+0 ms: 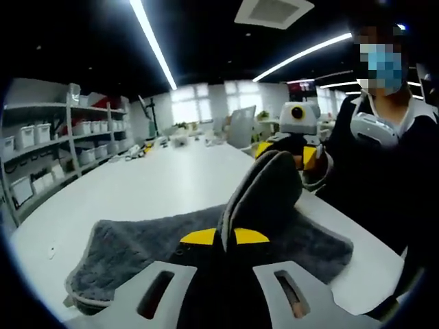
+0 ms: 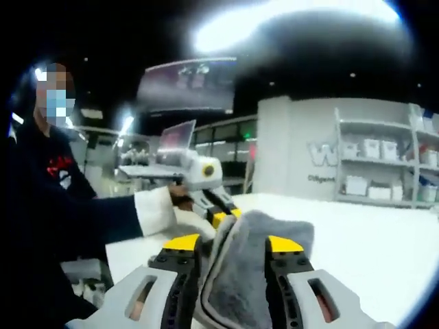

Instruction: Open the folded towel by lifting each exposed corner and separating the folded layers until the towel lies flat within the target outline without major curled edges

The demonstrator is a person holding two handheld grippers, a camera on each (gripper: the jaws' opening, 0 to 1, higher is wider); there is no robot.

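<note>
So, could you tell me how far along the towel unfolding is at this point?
Early to midway. Done: both grippers have taken hold of the grey towel. In hand: the left gripper and the right gripper each pinch a raised fold of it, lifted off the white table, while the rest lies rumpled there. Left: separating the layers and laying the towel flat; I cannot make out a target outline.

room: white table [image 1: 158, 181] | shelving with bins [image 1: 62, 137] | ceiling strip lights [image 1: 154, 44] | bright windows [image 1: 185, 103]
</note>
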